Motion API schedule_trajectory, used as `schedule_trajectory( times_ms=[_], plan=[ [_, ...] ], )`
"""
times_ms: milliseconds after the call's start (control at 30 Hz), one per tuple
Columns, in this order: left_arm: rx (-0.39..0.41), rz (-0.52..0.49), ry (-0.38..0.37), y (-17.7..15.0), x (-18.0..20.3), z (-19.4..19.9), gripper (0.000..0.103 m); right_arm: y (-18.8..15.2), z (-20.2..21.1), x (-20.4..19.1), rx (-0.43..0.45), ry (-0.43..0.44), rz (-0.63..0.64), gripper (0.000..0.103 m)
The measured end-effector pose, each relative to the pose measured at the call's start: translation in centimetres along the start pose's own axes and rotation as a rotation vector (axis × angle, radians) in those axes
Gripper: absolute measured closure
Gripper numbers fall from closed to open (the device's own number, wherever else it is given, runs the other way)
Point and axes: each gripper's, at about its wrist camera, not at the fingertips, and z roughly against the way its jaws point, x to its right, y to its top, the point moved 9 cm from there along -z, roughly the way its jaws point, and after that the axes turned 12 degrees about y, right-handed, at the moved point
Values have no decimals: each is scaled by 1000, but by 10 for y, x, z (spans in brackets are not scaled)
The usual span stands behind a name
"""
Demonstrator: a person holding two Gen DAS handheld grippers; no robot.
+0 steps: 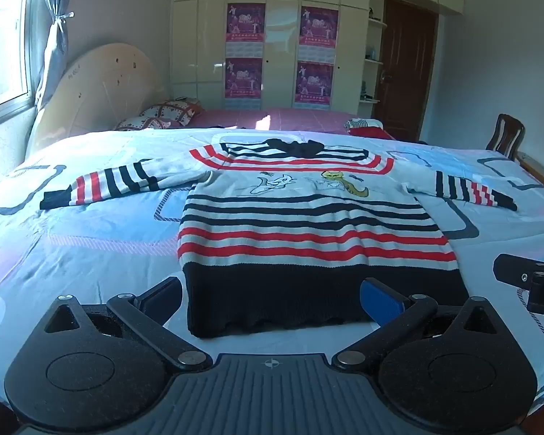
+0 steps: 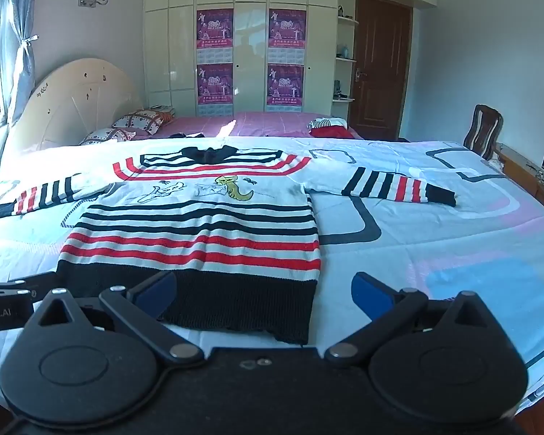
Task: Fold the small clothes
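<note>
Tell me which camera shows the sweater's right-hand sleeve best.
The right wrist view: the sleeve lies whole and unwarped near mid-frame, stripes and dark cuff clear. In the left wrist view the same sleeve sits toward the frame's edge, smaller and foreshortened, though still fully visible.

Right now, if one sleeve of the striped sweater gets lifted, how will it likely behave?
The sweater is knit and lies flat on the bed, so it will likely droop. The sleeve should lift first, dragging the body after. It probably won't slide easily on the sheet.

Left gripper [image 1: 270,299] black with round pivot discs, silver screws, blue pads [image 1: 380,295], ribbed grey base; right gripper [image 2: 264,293] alike
</note>
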Motion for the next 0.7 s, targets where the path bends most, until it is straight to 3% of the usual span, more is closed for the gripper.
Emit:
schedule_trajectory(
  times_ms=[700],
  plan=[
    [-1, -16, 6, 2, 2, 4, 0, 0, 2, 2, 11, 3, -2, 0]
  ],
)
